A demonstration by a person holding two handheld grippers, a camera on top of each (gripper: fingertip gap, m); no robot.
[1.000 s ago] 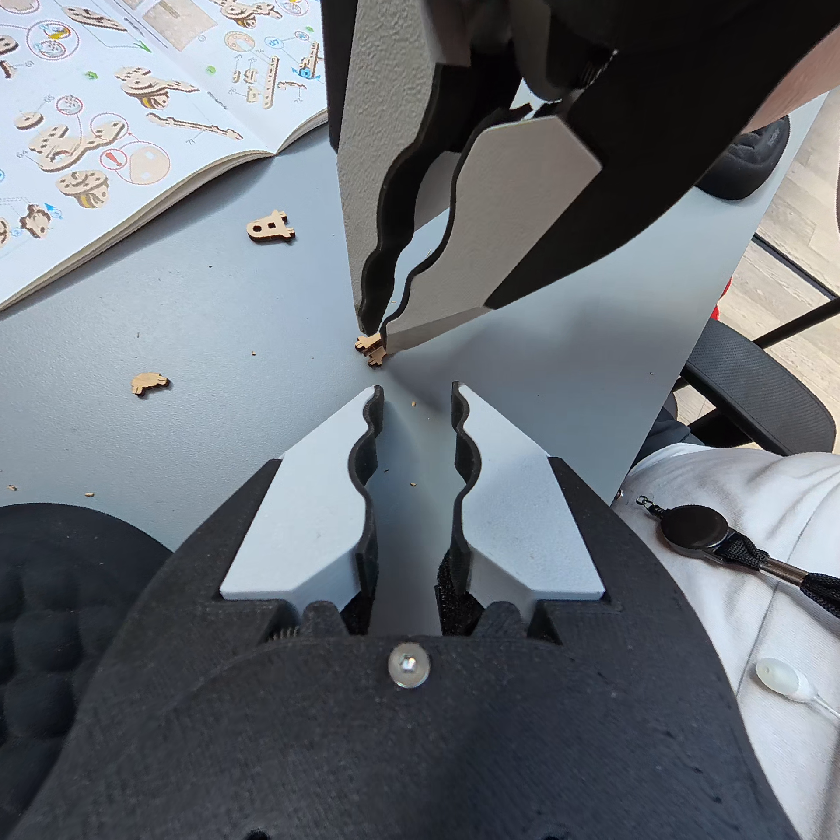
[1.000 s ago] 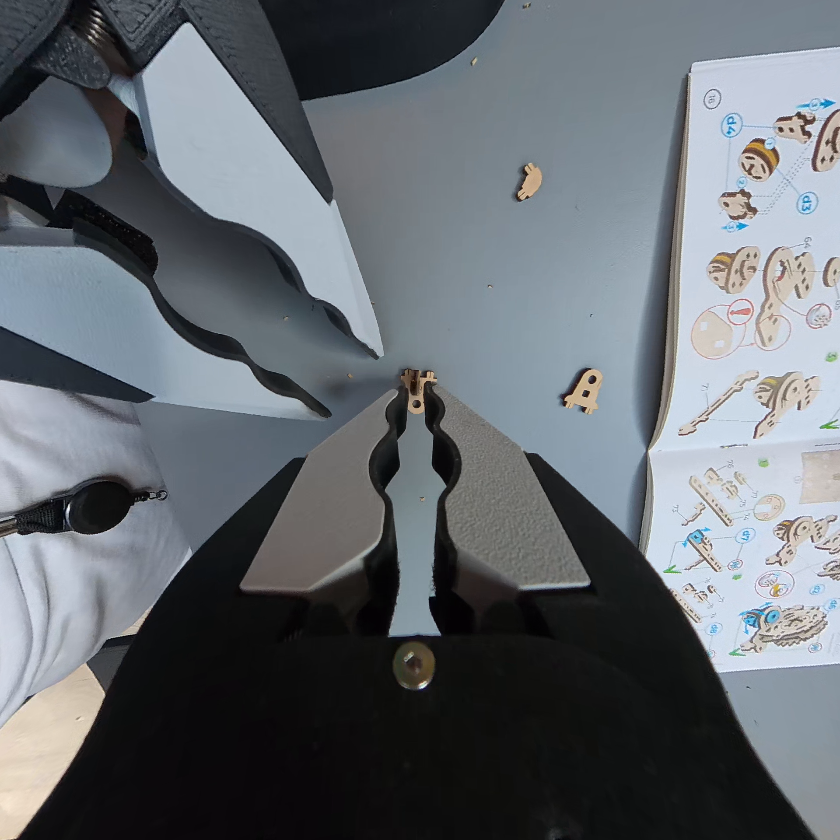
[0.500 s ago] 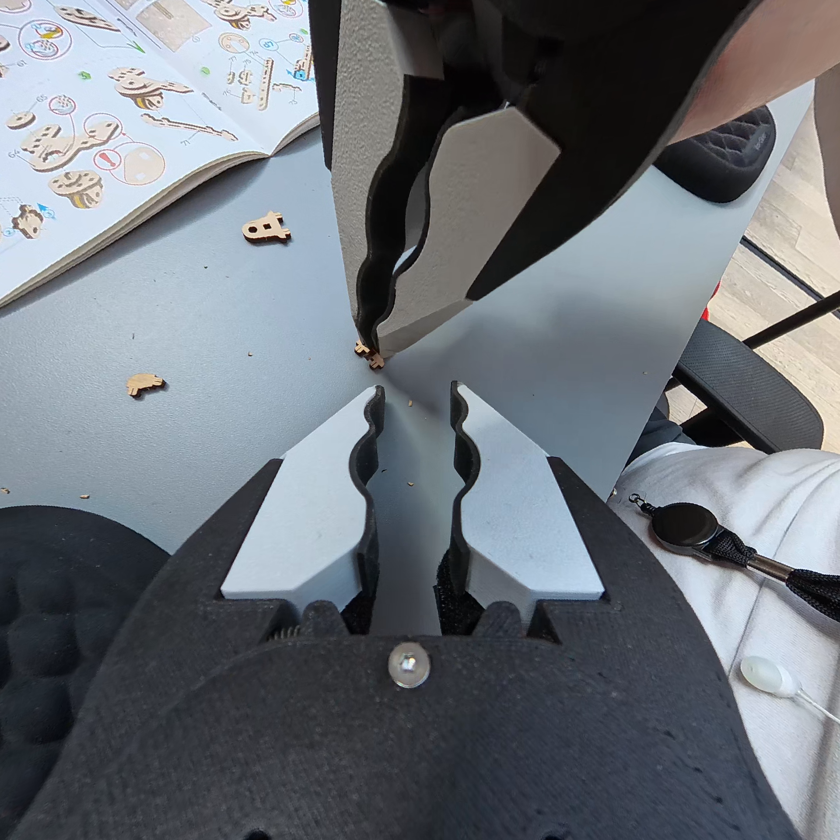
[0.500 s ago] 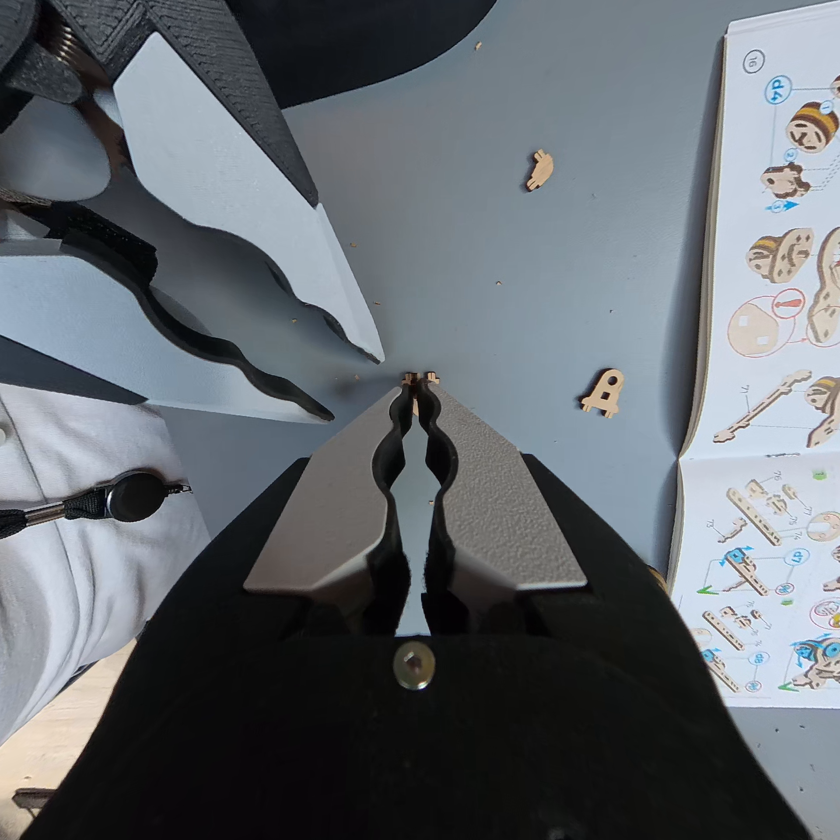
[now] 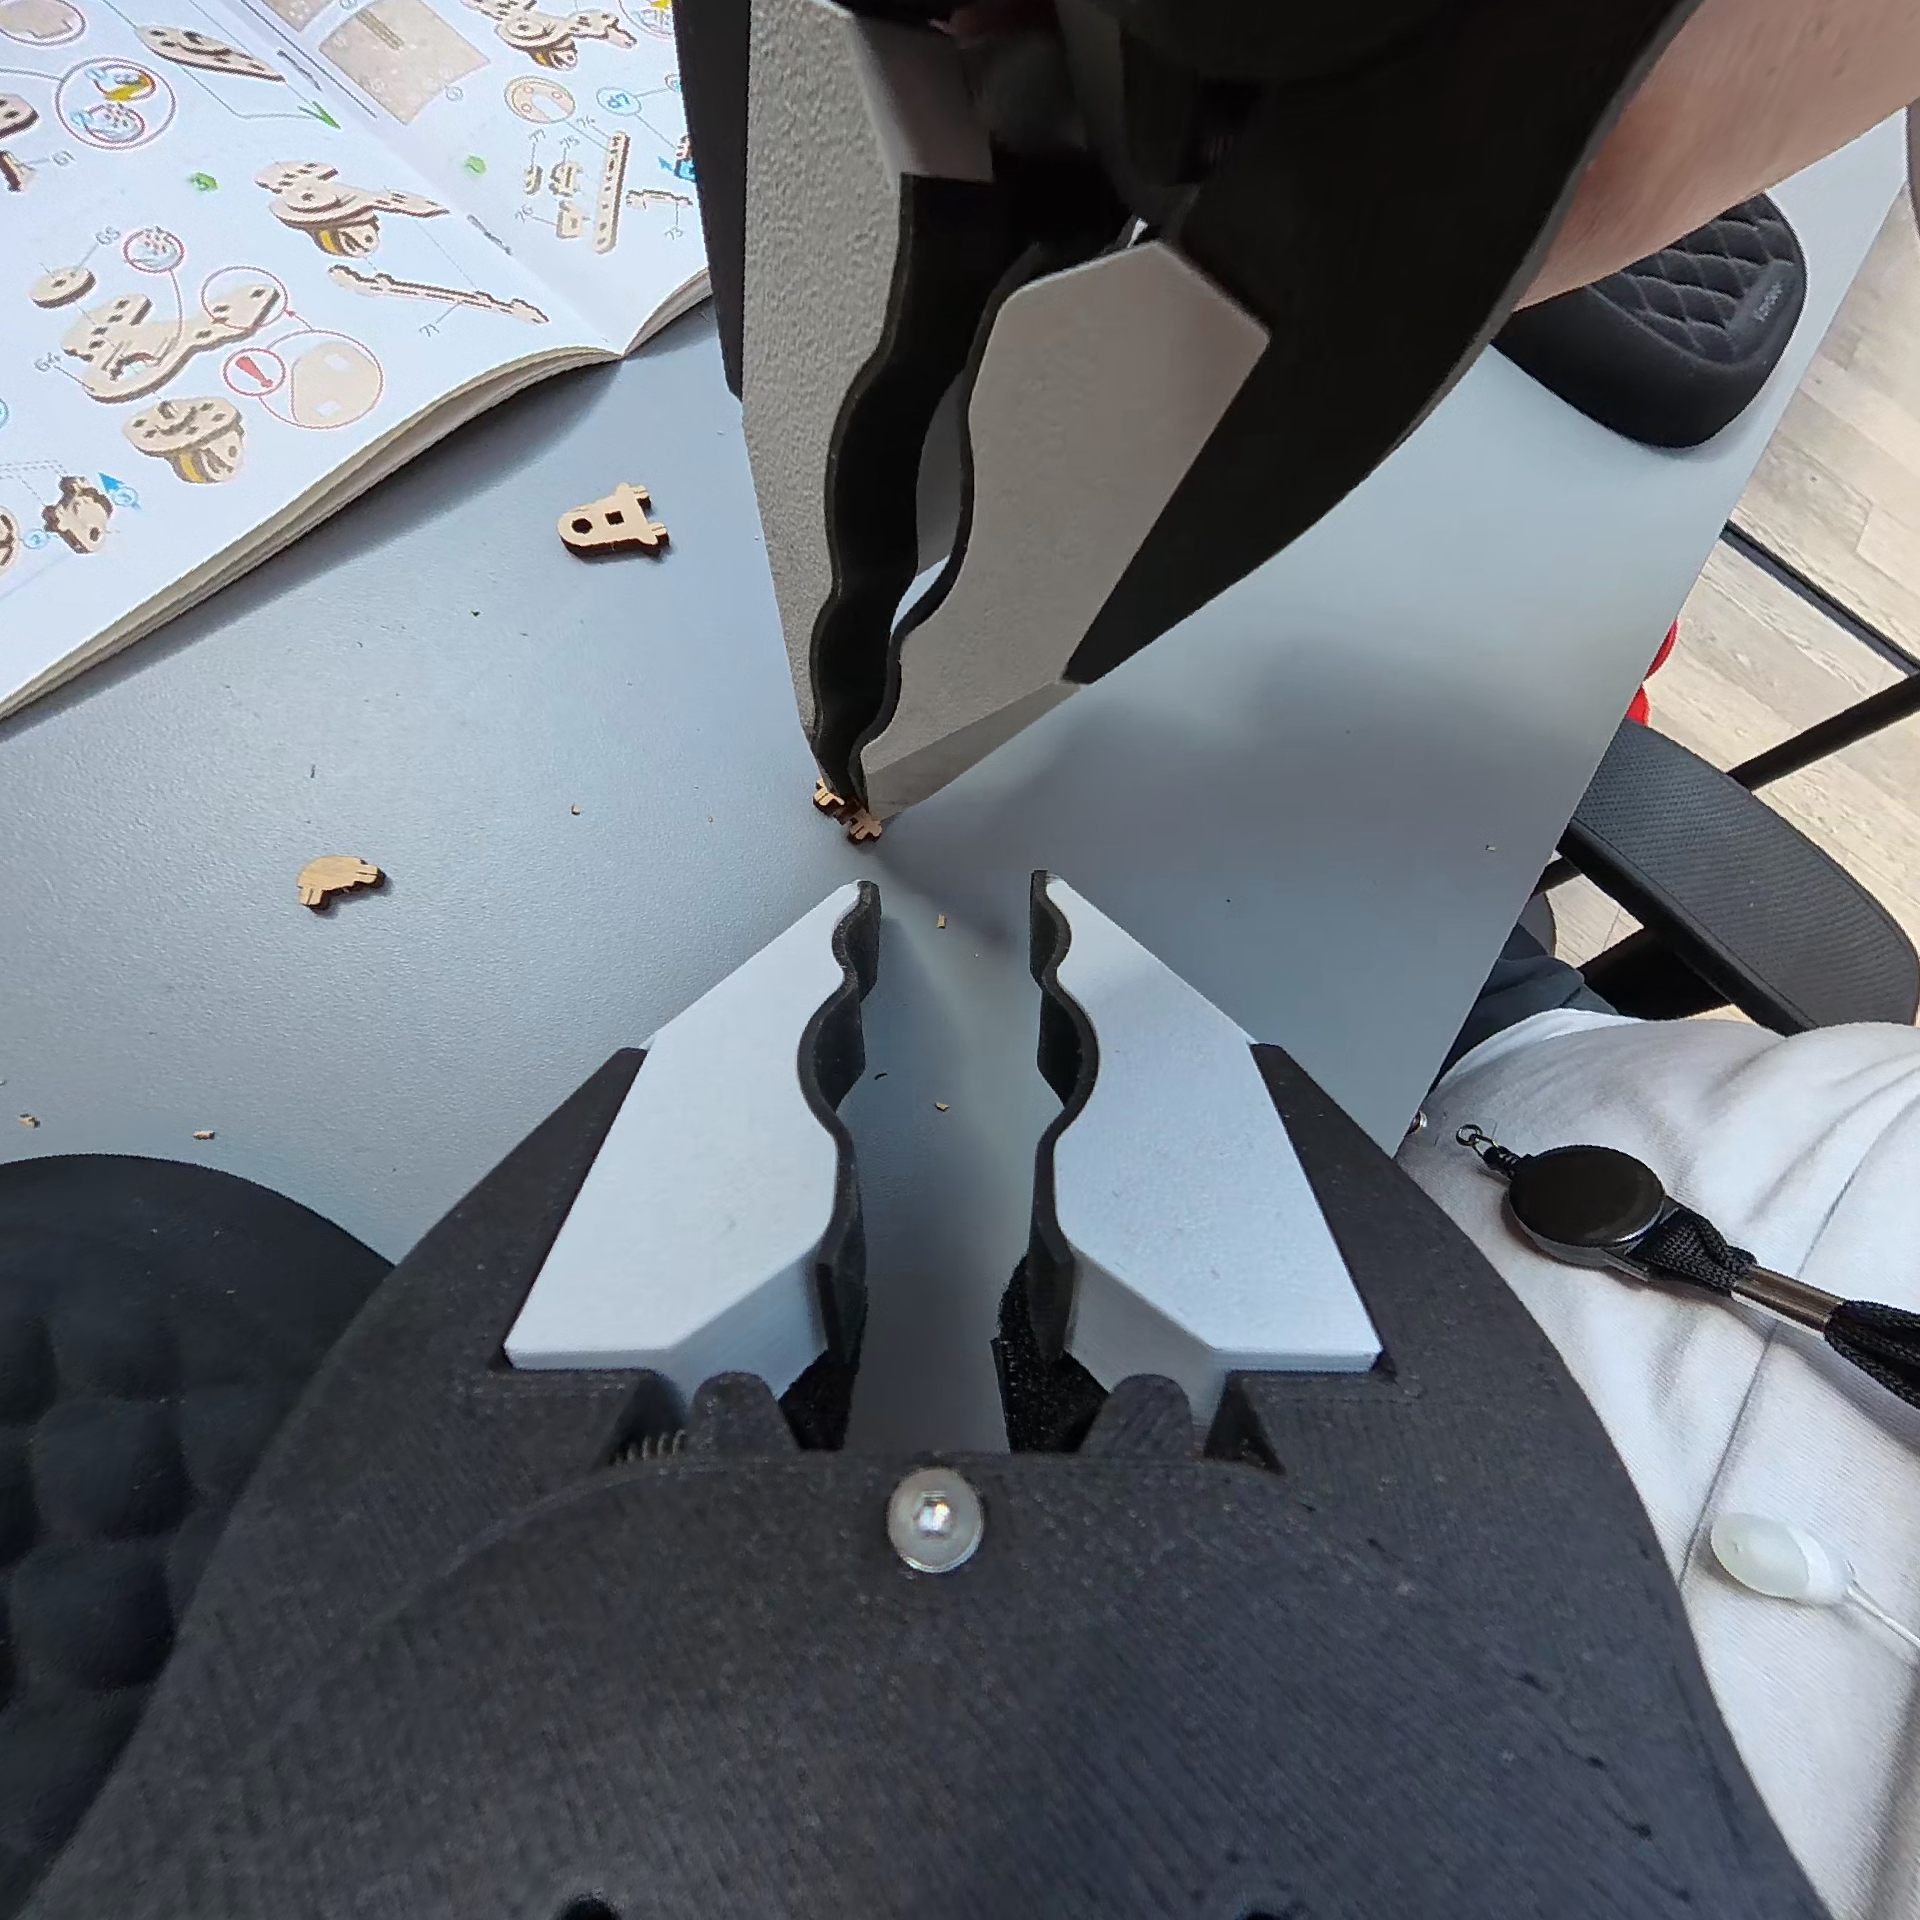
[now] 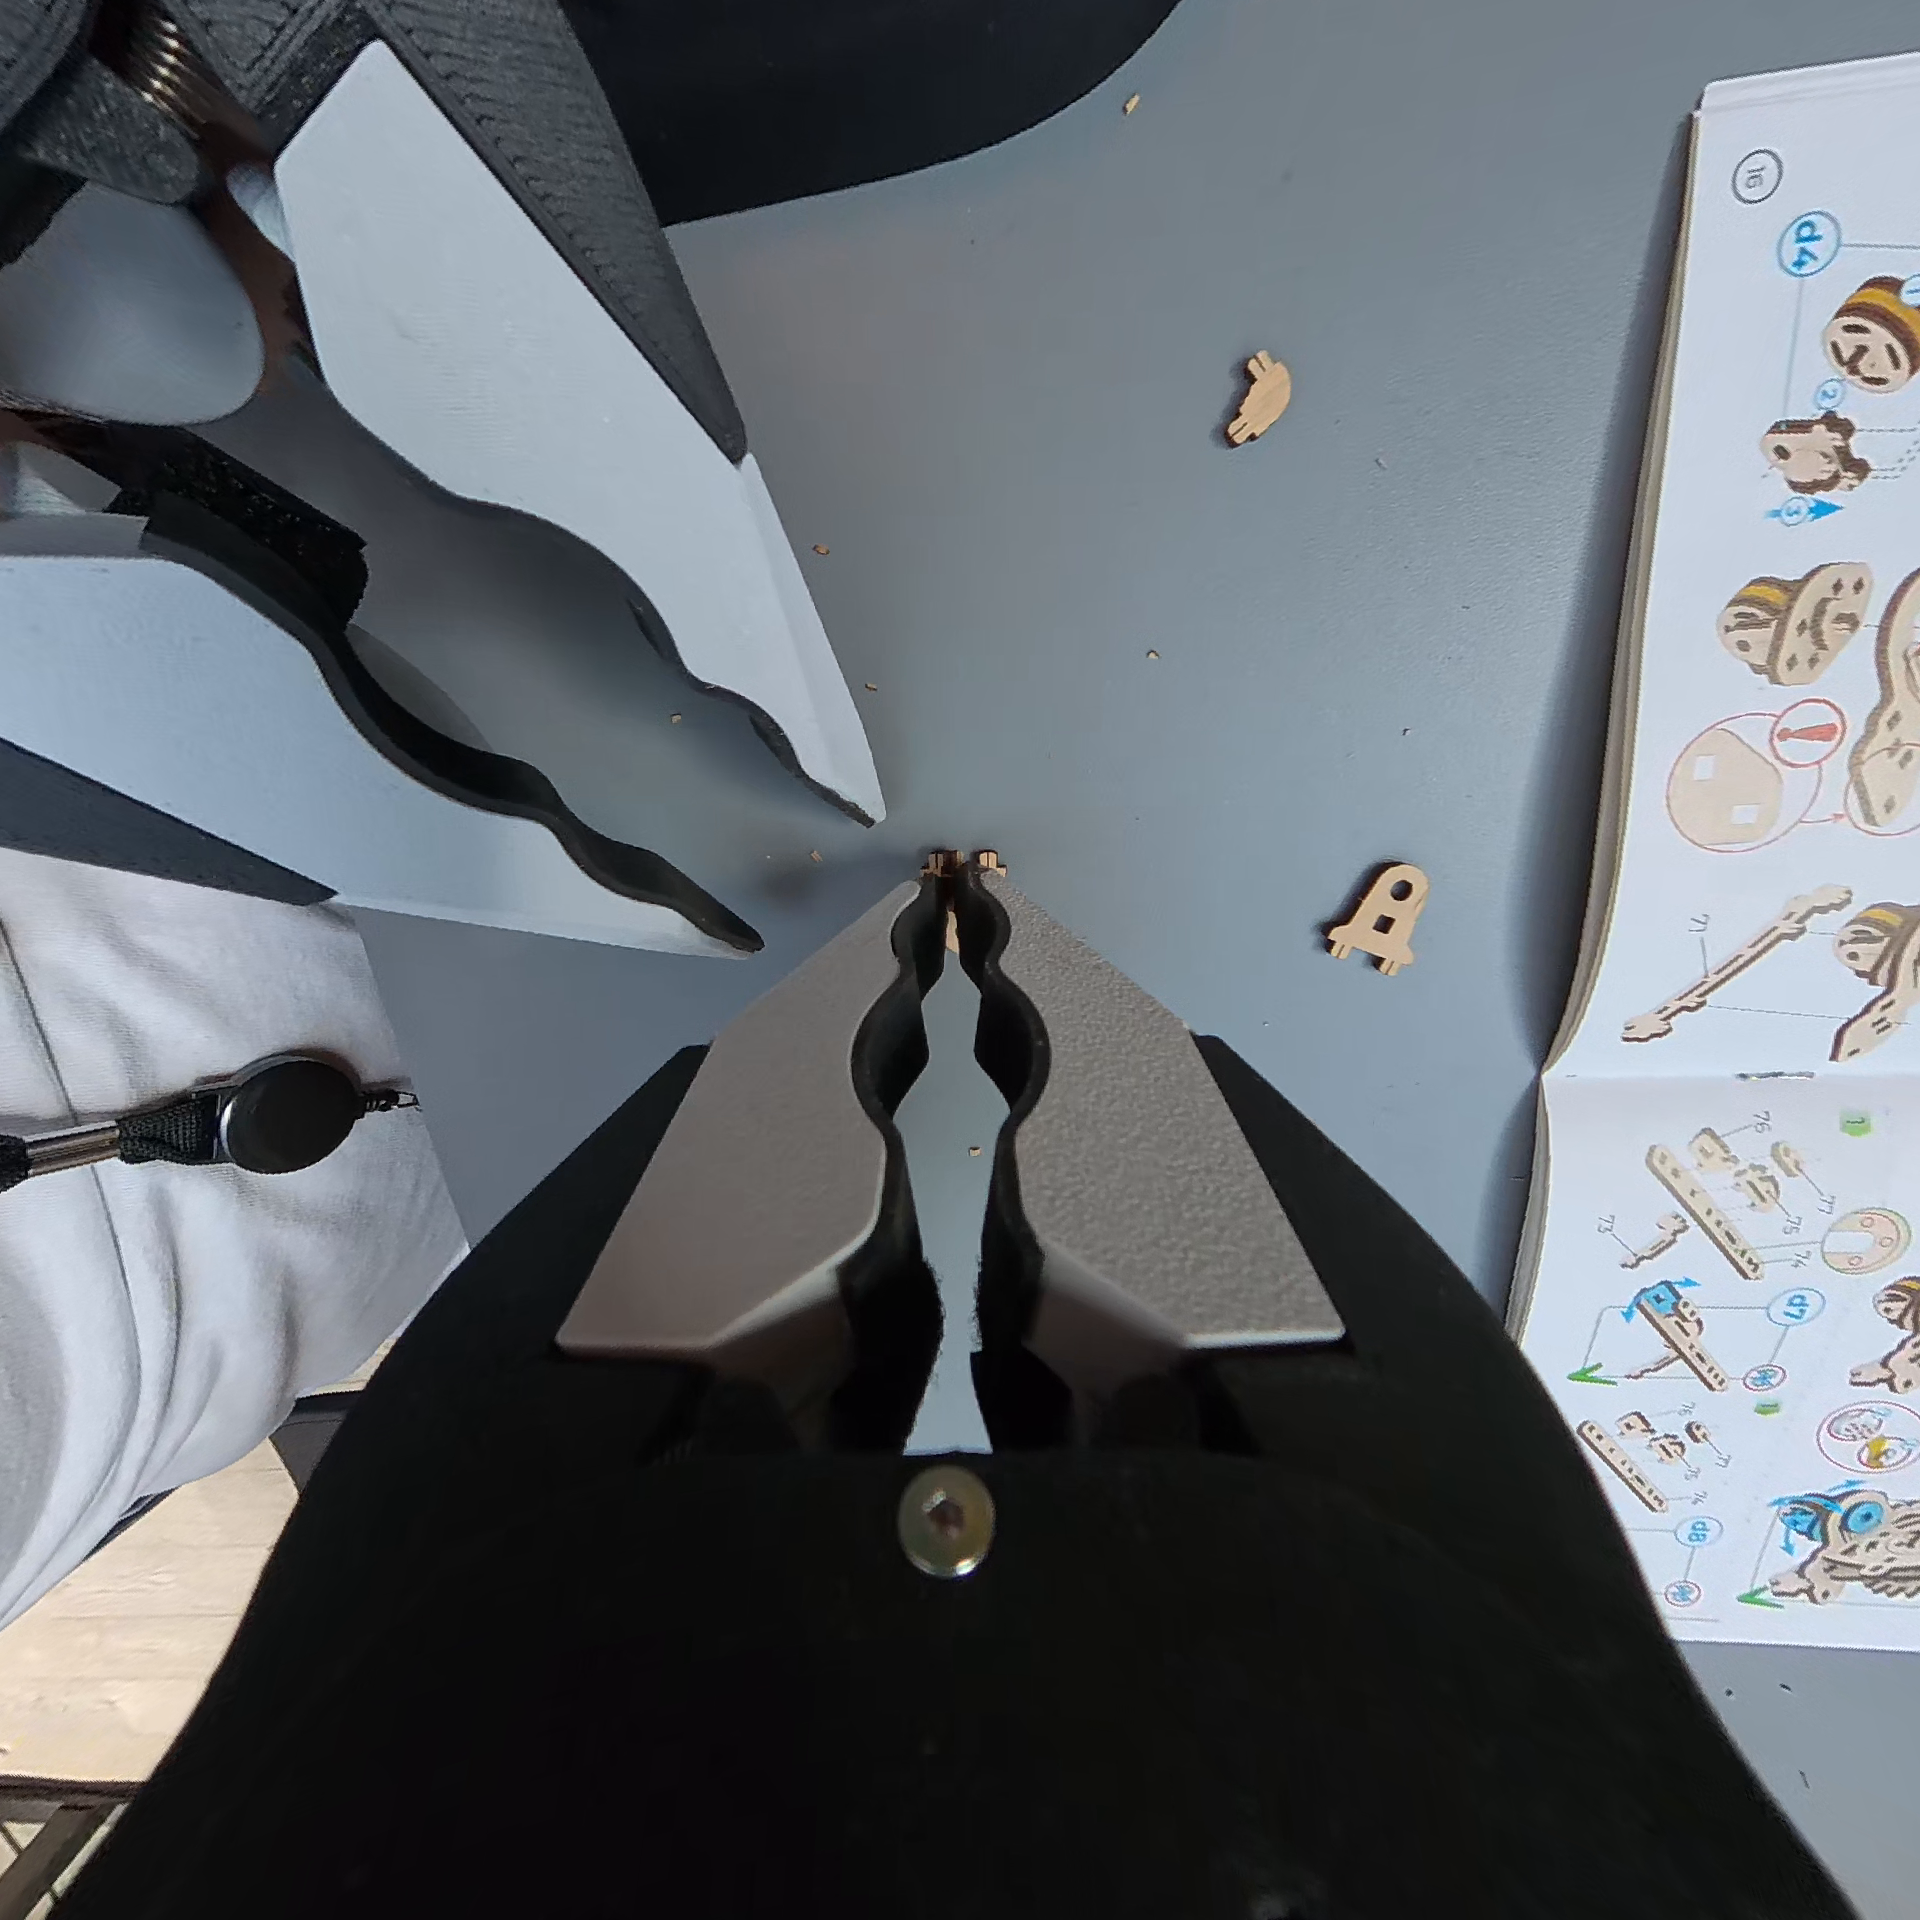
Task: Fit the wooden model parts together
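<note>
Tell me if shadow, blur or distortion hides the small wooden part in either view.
Left wrist view: sharp; small wooden part sits in soft shadow under the right gripper, still readable. Right wrist view: sharp, part mostly hidden by the fingers; wide-angle bends the booklet edge.

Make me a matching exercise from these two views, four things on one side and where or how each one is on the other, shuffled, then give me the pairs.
Things:
1. left tongs
2. right tongs
3. keyhole-shaped wooden part
4. instruction booklet

States:
A. lying loose on the grey table
B. open, holding nothing
C. lying open at the table's edge
D. shut on a tiny wooden piece

Pairs: 1-B, 2-D, 3-A, 4-C
</note>
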